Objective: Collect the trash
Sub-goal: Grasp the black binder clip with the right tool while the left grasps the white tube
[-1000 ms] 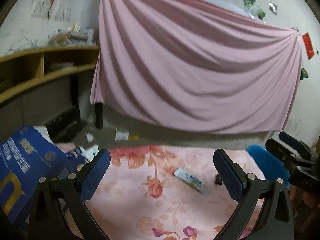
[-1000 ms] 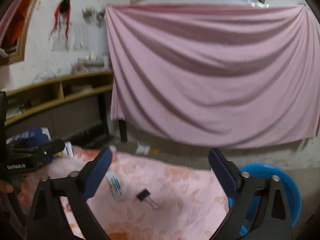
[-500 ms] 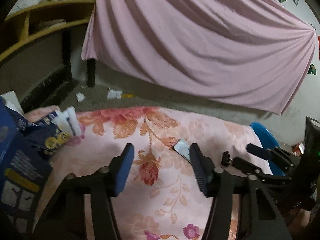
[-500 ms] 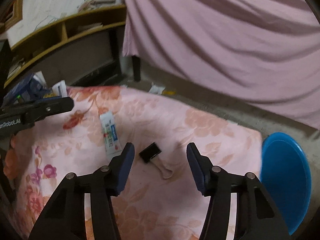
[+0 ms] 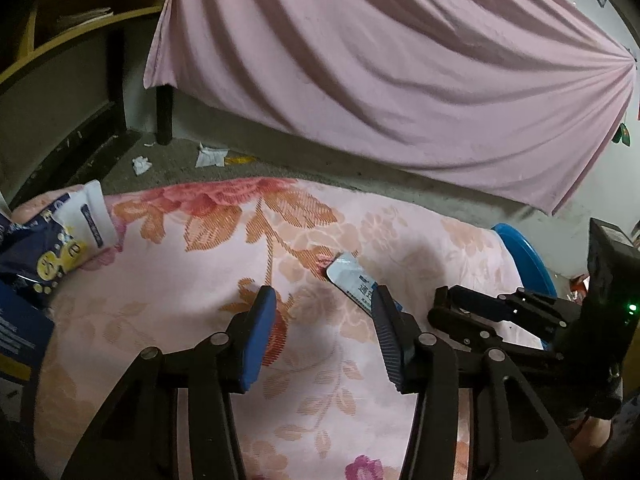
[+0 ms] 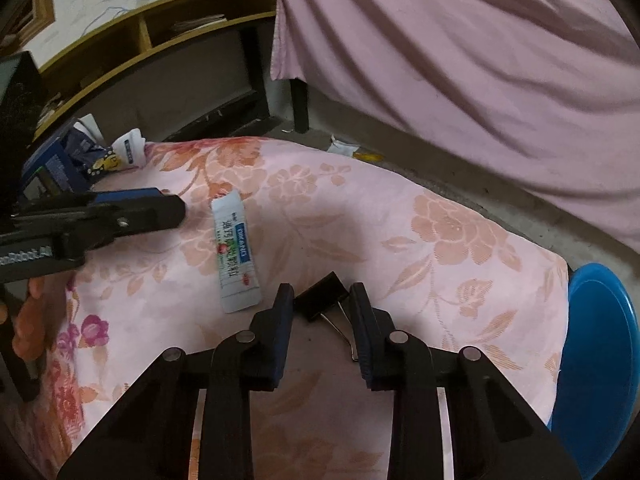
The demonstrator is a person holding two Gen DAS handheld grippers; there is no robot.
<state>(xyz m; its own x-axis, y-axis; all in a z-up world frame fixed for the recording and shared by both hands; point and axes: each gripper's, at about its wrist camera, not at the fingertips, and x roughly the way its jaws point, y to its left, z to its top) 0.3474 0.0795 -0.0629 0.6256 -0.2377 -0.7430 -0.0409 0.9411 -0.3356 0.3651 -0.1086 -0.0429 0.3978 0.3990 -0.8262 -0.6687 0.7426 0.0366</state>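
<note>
A white and blue toothpaste tube (image 6: 234, 254) lies flat on the pink floral cloth (image 6: 400, 240); it also shows in the left wrist view (image 5: 352, 278), partly behind my left gripper's right finger. A black binder clip (image 6: 322, 298) lies to its right, between the fingertips of my right gripper (image 6: 320, 304), which is part open around it without touching. My left gripper (image 5: 322, 304) is open and empty, low over the cloth just left of the tube. It shows in the right wrist view (image 6: 120, 210).
A blue plastic basin (image 6: 596, 360) stands off the cloth's right edge. A blue bag with wrappers (image 5: 52, 240) lies at the left. Paper scraps (image 5: 210, 156) lie on the floor before the pink drape (image 5: 380, 72). Wooden shelves (image 6: 160, 36) stand at back left.
Both grippers have dropped toward the cloth and narrowed. The right gripper has come down around the binder clip. The left gripper has neared the tube.
</note>
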